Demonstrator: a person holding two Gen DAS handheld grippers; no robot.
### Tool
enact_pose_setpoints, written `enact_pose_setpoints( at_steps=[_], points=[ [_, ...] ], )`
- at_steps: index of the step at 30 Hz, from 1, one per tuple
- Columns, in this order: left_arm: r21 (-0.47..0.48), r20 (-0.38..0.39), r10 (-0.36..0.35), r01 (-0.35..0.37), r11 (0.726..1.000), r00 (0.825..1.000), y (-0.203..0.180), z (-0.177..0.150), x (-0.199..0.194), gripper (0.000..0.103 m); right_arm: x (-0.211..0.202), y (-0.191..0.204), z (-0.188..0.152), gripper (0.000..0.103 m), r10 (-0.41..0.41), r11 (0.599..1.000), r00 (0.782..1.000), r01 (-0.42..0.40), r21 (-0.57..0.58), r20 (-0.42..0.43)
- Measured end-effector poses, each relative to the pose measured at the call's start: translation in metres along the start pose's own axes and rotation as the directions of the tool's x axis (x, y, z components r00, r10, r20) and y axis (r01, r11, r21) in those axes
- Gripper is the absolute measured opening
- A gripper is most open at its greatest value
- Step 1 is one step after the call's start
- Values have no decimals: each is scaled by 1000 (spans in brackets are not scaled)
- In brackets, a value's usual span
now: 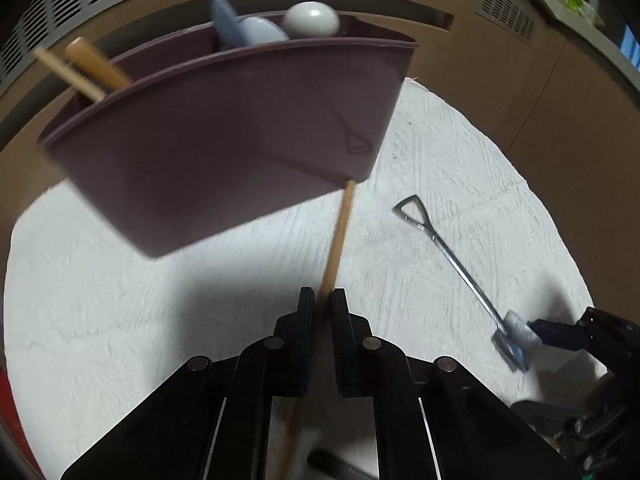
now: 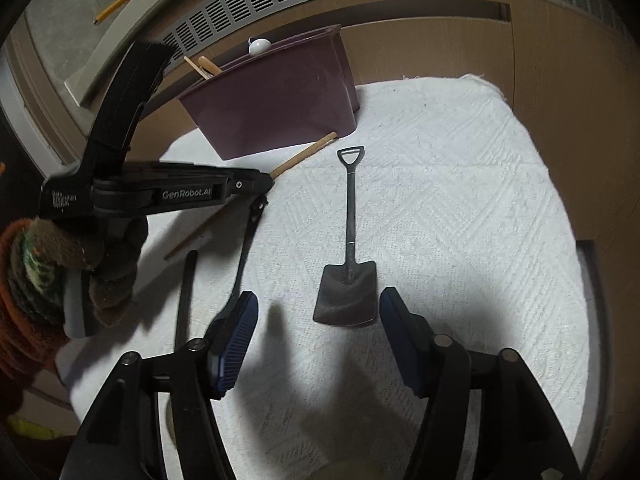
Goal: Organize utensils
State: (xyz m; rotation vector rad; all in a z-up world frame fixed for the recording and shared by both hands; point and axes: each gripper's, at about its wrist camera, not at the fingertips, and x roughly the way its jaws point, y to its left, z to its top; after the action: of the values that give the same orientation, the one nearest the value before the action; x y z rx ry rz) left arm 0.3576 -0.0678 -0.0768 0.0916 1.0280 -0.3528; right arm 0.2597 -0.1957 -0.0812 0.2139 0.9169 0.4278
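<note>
White towel (image 2: 460,208) | chopstick (image 1: 338,236) clamped in left tool (image 1: 322,300)

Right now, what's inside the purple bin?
Poking out of the purple bin: two wooden handles at one end, blue spoons and a white spoon at the other. Its walls hide everything lower down.

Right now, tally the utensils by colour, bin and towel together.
Wooden: 3, two handles in the bin, one chopstick in the left gripper
Pale blue spoons: 2
White spoon: 1
Metal shovel spoon: 1
Dark utensils: 2
Total: 9
</note>
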Motion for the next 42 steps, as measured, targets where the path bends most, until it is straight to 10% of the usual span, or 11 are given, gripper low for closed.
enact_pose_setpoints(
  at_steps=[6,16,23,28,30,35,42],
  points=[
    [-165,12,5,-3,986,1000,35,-59,-40,6,3,16,-1,66,-46,995,999,43,-87,-26],
    [-283,32,-11,20,959,999,51,-115,-71,7,9,36,5,30,-341,923,939,345,-170,52],
    [-241,-2,-29,27,970,1000,53,-97,-62,8,-51,67,31,29,-284,924,925,335,-187,253],
    [-222,-18,-85,79,972,996,47,-90,-59,27,-62,75,42,26,-257,929,920,319,-185,294],
    [-222,-7,-85,81,972,996,45,-89,-58,28,-62,78,43,11,-254,932,922,314,-179,294],
    [-258,34,-28,36,966,999,49,-80,-51,6,-59,80,47,10,-232,942,925,291,-166,302],
    [-360,96,-67,97,928,993,61,-87,-62,6,-59,73,40,15,-245,935,940,294,-198,238]
  ],
)
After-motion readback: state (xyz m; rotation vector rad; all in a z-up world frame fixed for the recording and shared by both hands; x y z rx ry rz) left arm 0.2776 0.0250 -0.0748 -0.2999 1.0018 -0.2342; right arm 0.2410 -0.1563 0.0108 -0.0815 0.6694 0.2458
